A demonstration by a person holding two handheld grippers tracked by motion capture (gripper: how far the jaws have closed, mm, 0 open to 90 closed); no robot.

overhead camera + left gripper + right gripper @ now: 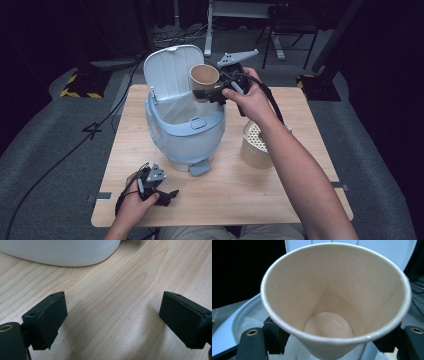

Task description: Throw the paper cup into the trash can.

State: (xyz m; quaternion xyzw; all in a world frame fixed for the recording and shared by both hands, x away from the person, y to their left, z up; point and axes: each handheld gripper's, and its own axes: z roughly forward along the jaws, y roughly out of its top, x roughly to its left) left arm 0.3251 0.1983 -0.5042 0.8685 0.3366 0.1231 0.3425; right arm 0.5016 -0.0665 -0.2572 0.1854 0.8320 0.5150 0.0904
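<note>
1. Paper is what you are handling: in the high view your right gripper (206,94) holds a tan paper cup (204,76) tipped on its side, mouth toward you, above the open mouth of the pale blue bin (185,132) and in front of its raised lid (170,70). A cup like this likely weighs next to nothing and its wall gives easily, so a light squeeze should do.

2. Same view: your left gripper (167,196) rests low on the wooden table (230,190) near its front edge, just in front of the bin and well apart from the cup. A perforated cream container (256,146) stands to the right of the bin, under your right forearm.

3. Left gripper view: the 2 black pads (46,320) stand wide apart with nothing but bare table between them, so that gripper is released. The bin's rounded base (62,251) sits just ahead.

4. Right gripper view: the cup (334,290) is empty, its inside dry and clean. The 2 pads (274,336) clamp the narrow lower body from either side, close to the base. That is probably the best hold, since the bottom disc stiffens the wall there, while the rim would buckle oval under pressure.

5. Judging by the smooth paper, it could slip if you loosen early; keep the cup over the lined opening (249,322) before letting go.
</note>
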